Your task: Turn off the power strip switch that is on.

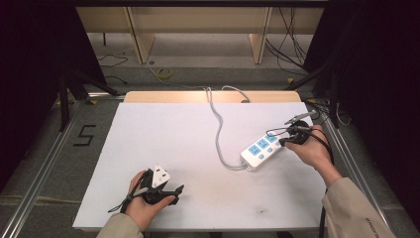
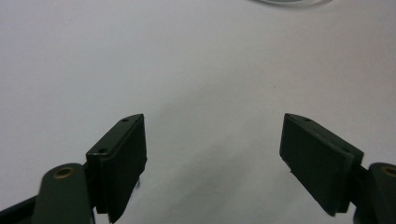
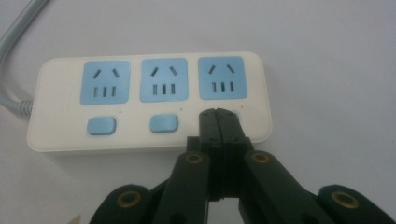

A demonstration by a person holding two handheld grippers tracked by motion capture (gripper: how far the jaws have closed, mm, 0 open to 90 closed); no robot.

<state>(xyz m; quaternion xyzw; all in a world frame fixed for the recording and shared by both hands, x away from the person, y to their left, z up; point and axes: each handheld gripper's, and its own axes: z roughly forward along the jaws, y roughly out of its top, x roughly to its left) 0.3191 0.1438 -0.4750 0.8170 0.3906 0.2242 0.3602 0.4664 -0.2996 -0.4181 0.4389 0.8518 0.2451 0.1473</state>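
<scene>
Right tool (image 3: 218,112), pressed together, tips on power strip (image 3: 149,105); left tool (image 2: 212,154) spread.

White power strip (image 1: 261,148) lies flat on the white table (image 1: 163,144), face up, toward its right edge, angled diagonally. Three blue sockets (image 3: 159,80) in a row, and below them blue switches (image 3: 163,123): two show, the spot under the third socket is covered by the right gripper (image 3: 218,115), whose closed tips rest on the strip there. Grey cord (image 1: 218,130) leaves the strip's near-left end, curves, and runs up to the table's far edge. Left gripper (image 1: 168,191), spread wide, sits well apart from the strip at the table's near-left part.
</scene>
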